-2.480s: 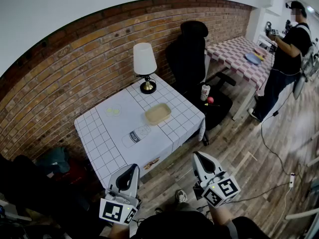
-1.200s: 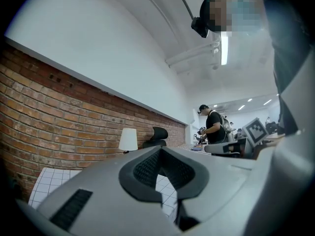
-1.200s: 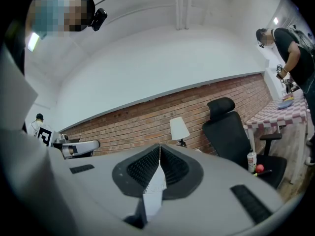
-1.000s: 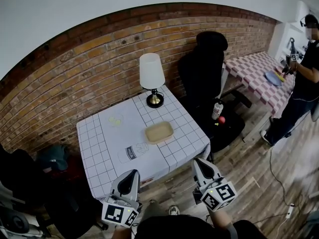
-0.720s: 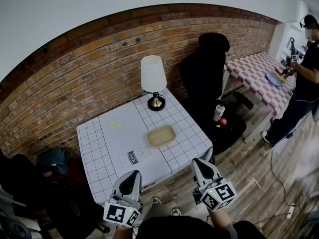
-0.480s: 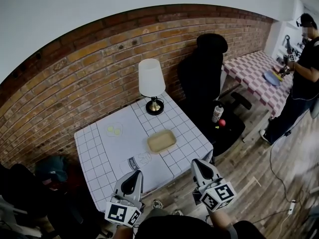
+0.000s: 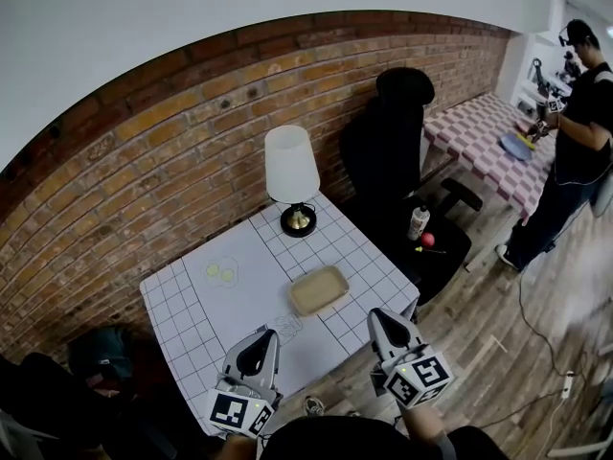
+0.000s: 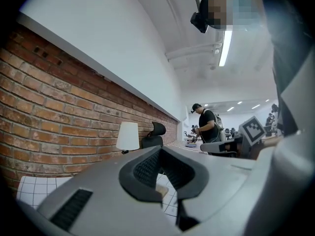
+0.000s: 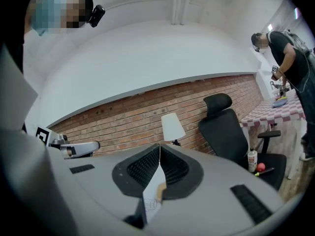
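Observation:
In the head view my left gripper (image 7: 260,339) and right gripper (image 7: 381,318) are both held low, just short of the near edge of a small table (image 7: 182,300) with a white grid cloth. Each is shut with nothing between its jaws. The left gripper (image 8: 160,149) points over the cloth toward the lamp (image 8: 128,136). My right gripper (image 9: 159,147) points the same way. On the table stand a white lamp (image 7: 293,176), a shallow tan tray (image 7: 319,289), a clear lying bottle (image 7: 287,328) and a small dish with yellow slices (image 7: 221,272).
A black office chair (image 7: 397,142) stands right of the table, with a bottle (image 7: 418,222) and a red ball (image 7: 427,241) on its seat. Farther right is a checked table (image 7: 476,132) with a person (image 7: 575,113) beside it. A brick wall (image 7: 144,151) runs behind. Cables lie on the wooden floor (image 7: 517,324).
The table has drawn nearer to both grippers and now sits closer in front of them. Both grippers keep their pose and stay shut.

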The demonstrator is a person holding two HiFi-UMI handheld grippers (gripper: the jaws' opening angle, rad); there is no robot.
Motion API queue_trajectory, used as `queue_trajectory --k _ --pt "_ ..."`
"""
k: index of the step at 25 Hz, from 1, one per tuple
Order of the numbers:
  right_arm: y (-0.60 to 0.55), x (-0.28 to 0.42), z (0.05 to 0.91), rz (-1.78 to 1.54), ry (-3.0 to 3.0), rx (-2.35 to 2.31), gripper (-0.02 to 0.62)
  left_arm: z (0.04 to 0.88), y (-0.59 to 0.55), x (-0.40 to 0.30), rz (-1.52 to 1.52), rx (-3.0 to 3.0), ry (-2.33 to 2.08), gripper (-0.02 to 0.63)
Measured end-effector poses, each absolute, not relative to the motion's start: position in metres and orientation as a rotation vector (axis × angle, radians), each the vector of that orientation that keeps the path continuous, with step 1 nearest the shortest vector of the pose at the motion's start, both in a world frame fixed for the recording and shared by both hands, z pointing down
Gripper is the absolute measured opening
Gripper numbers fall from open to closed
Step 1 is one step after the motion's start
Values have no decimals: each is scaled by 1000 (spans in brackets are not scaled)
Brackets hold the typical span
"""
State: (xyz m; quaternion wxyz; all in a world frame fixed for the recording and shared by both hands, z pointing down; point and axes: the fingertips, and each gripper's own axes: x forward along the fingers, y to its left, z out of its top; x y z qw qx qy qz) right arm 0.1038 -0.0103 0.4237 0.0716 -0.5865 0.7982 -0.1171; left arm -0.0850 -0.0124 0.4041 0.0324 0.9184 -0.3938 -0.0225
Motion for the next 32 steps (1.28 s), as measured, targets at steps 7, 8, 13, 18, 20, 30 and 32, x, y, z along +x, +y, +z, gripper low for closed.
queue_trajectory --k 7,8,13,18,20,30,32 --pt "-24 89 429 -350 2365 -1812 5 414 -29 -99 -68 2845 -1142 9" --pt "-25 88 430 -349 2363 -1819 5 415 -31 -100 -68 2842 -1138 9" --pt "-29 93 439 -364 2362 -1843 5 423 -36 -100 -79 2823 -1120 9" --pt "-47 99 445 -376 2380 -1840 5 430 -50 -101 -80 2789 -1155 9" --pt "-57 101 445 -381 2397 -1832 5 432 -56 -99 -72 2777 -1181 9" --pt "-111 114 463 -416 2480 -1785 5 451 -92 -85 -13 2691 -1299 9" --pt "-121 115 466 -428 2499 -1779 5 456 -99 -83 -5 2672 -1316 9"
